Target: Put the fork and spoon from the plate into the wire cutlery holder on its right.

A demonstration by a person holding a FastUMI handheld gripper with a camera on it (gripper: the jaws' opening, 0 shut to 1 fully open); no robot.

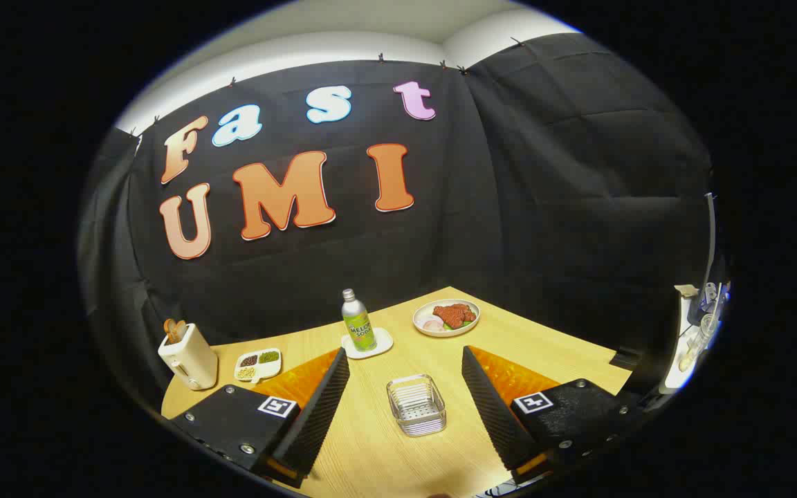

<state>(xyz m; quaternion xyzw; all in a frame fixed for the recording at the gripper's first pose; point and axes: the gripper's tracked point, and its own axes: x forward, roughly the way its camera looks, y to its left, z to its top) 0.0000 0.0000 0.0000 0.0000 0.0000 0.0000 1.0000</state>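
Two fingers of gripper (pixel 405 408) spread wide apart, holding nothing, above wooden table (pixel 385 456); wire cutlery holder (pixel 417 404) sits between them, empty; soda bottle (pixel 358 322) on small white tray (pixel 367 344) at 12 o'clock from holder; plate of food (pixel 446 317) at 1 o'clock; divided snack dish (pixel 257 364) and toaster (pixel 187 356) at 10 o'clock; fork and spoon not discernible.

— Table (pixel 440 346)? 
— Pale wood grain, smooth, matt.
— Wire cutlery holder (pixel 416 404)?
— Thin bright metal wire, shiny, between the spread fingers of the gripper (pixel 405 401).
— Fingers (pixel 319 408)?
— Ribbed, rough-looking inner faces, matt.
— Bottle (pixel 358 322)?
— Metallic cap and neck, glossy printed wrap.
— Toaster (pixel 189 358)?
— Smooth cream shell, soft sheen.
— Plate (pixel 445 317)?
— Glazed, glossy rim.
— Backdrop?
— Matt creased cloth.
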